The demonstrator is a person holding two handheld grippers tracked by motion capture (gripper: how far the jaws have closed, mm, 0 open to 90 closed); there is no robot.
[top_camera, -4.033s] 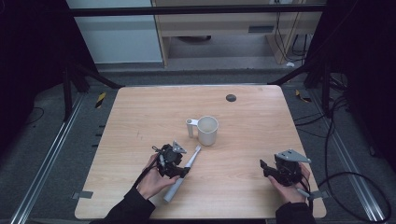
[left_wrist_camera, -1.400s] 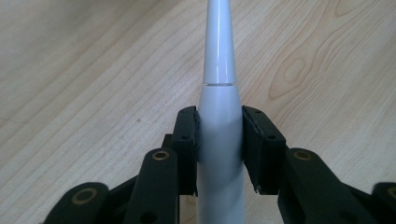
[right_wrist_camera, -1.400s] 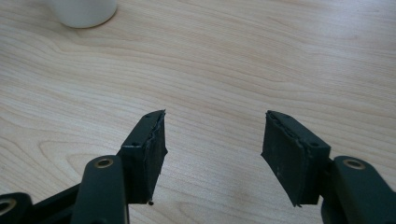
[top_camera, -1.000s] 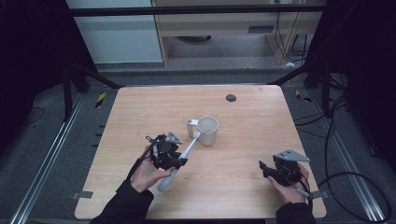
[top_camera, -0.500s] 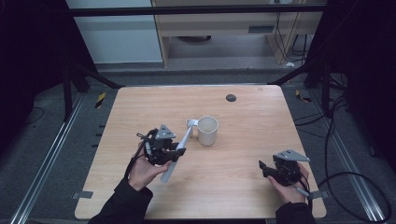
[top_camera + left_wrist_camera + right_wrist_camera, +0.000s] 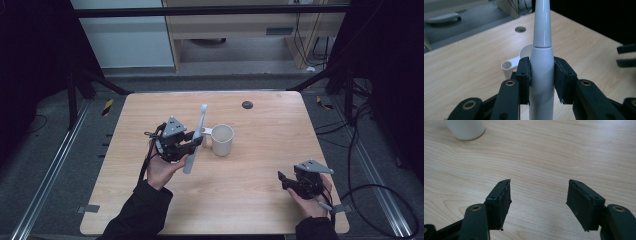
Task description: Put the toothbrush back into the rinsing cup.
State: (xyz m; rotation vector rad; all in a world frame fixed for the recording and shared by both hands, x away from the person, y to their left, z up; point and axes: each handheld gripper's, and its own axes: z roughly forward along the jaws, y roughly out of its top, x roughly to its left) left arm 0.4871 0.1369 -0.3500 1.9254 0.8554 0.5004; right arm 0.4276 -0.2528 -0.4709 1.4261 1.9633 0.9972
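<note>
A white electric toothbrush (image 6: 200,122) stands almost upright, its brush end high and its butt low over the table. My left gripper (image 6: 196,142) is shut on its thick handle just left of a white handled cup (image 6: 222,140). In the left gripper view both pads (image 6: 524,75) press the toothbrush (image 6: 542,60), with the cup (image 6: 524,53) behind it. My right gripper (image 6: 282,181) rests at the front right of the table, open and empty. The right gripper view shows its jaws (image 6: 539,200) spread wide over bare wood, the cup (image 6: 465,128) far off.
A small dark round disc (image 6: 247,104) lies near the table's far edge. The wooden table (image 6: 280,130) stands between black frame posts, and cables lie on the floor to the right. The right gripper (image 6: 626,55) appears at the edge of the left gripper view.
The left gripper has lifted the toothbrush off the table and tipped it from lying flat to nearly upright, drifting slightly left. The right gripper has stayed put.
</note>
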